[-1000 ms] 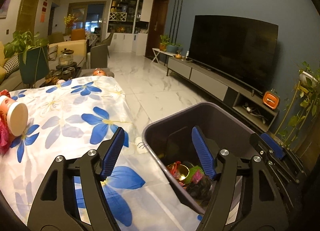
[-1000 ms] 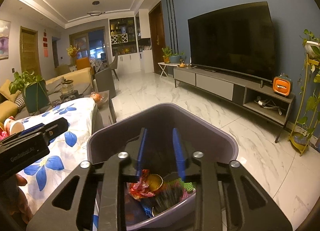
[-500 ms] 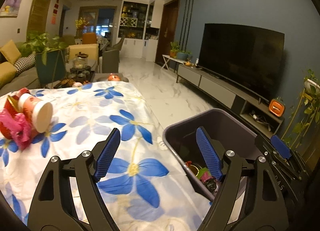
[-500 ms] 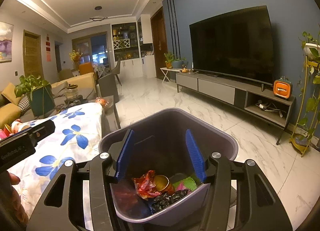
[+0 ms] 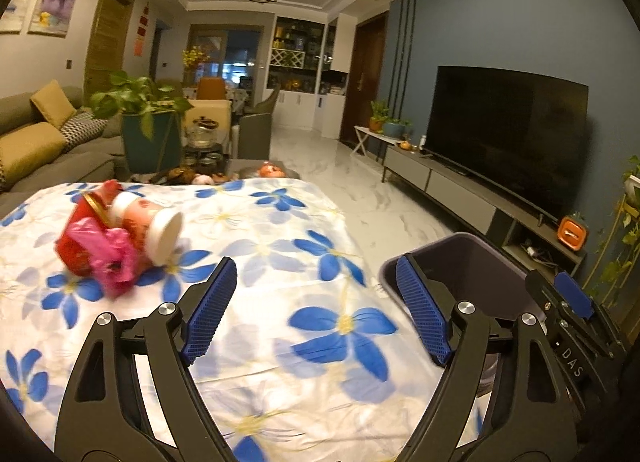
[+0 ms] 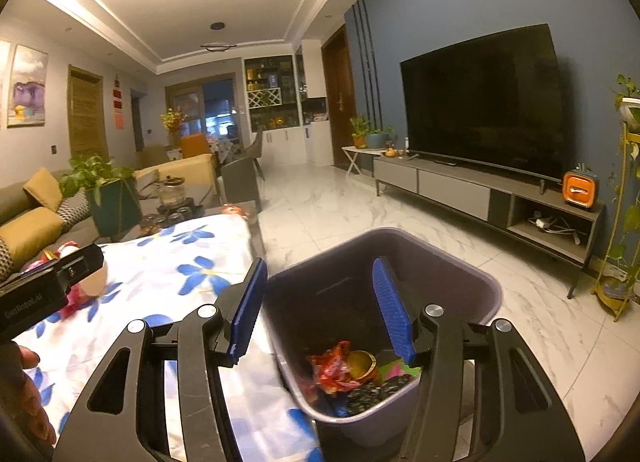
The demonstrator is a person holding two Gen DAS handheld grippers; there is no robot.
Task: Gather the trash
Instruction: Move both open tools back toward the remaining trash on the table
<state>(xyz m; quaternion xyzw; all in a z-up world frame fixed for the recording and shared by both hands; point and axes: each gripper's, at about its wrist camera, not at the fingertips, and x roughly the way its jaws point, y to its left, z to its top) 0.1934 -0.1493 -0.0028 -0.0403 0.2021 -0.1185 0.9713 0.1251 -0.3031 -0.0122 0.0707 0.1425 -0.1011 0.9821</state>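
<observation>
A dark purple trash bin stands on the floor beside the table, with red, gold, green and black scraps at its bottom. My right gripper hangs open above its near left rim, empty. On the flowered tablecloth at the left lie a fallen red-and-white cup, a pink crumpled wrapper and a red packet, bunched together. My left gripper hovers open and empty over the cloth, right of that heap. The bin shows at its right finger.
A TV stand with a large screen lines the blue wall on the right. Marble floor stretches behind the bin. A potted plant, jars and a sofa sit beyond the table's far end. A plant stand is at far right.
My right gripper went from nearly shut to open over the bin. My left gripper swung left from the bin towards the table, bringing the cup and wrappers further into view.
</observation>
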